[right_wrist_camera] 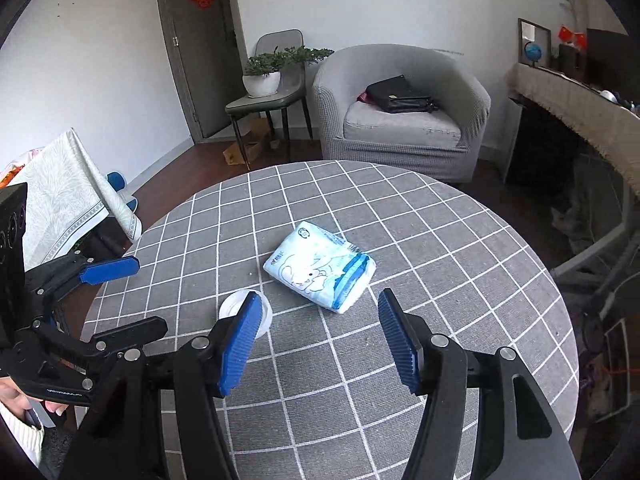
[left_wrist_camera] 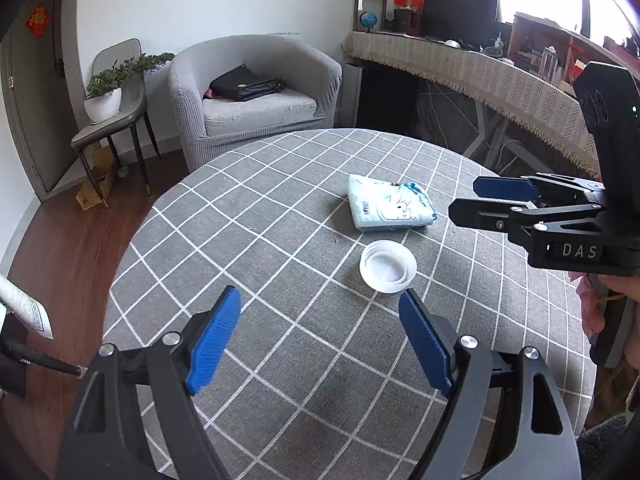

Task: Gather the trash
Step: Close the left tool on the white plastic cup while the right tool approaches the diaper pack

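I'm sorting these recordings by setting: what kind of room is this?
Most likely a living room in a home. A grey armchair with a black bag stands by the wall, a potted plant sits on a side chair, and a round table has a checked cloth.

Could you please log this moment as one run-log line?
left gripper: open, empty | right gripper: open, empty | tissue pack, lid: on table, untouched
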Demonstrator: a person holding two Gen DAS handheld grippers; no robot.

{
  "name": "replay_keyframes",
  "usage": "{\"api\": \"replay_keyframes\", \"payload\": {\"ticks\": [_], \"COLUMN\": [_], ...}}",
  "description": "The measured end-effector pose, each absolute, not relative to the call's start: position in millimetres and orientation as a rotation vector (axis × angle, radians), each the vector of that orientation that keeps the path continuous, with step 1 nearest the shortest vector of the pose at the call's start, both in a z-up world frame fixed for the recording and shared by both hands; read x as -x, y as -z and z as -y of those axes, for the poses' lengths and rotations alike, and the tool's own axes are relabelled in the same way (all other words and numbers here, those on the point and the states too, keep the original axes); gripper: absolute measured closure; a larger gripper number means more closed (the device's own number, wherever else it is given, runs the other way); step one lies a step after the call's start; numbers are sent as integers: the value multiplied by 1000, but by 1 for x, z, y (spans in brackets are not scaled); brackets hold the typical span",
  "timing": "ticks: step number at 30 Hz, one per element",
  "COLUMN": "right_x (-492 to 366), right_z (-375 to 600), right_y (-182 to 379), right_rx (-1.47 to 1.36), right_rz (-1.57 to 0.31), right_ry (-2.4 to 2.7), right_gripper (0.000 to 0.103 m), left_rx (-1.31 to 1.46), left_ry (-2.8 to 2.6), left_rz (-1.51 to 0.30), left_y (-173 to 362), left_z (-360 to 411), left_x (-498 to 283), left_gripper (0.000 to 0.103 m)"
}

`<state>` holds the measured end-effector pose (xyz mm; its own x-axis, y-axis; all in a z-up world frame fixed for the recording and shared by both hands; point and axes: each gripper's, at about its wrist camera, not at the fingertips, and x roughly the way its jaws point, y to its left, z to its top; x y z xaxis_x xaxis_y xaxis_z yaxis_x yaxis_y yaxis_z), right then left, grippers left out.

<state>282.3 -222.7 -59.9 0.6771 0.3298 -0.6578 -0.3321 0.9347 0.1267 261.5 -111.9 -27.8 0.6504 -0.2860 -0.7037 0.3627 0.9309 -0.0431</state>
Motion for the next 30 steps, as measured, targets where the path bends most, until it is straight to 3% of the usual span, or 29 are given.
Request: {"api": "replay_keyframes", "payload": {"ticks": [9,12,19,23,30], "right_x": [-308,-314,-323,-329,-329], "right_z": [240,245,243,244,226], "right_y": [65,69,77,77,78], "right_rx": [-24,-55,-106,-173,-169], "right_rz": [-789,-811,-847,-861,-875], "right_ry": [-346,-341,-382,-396,-420], "right_gripper": [37,30,30,30,30], "left_rx": [-199,-211,-200,-186,-111], "left_ry": [422,426,436,421,384], "left_rz": [-850,-863,-883,-884,-878], "left_y": [45,48,50,47,40], "left_z": [156,163,166,157,125], "left_x": [-285,-291,-300,-304,-307], "left_gripper": [20,27,42,61,61]}}
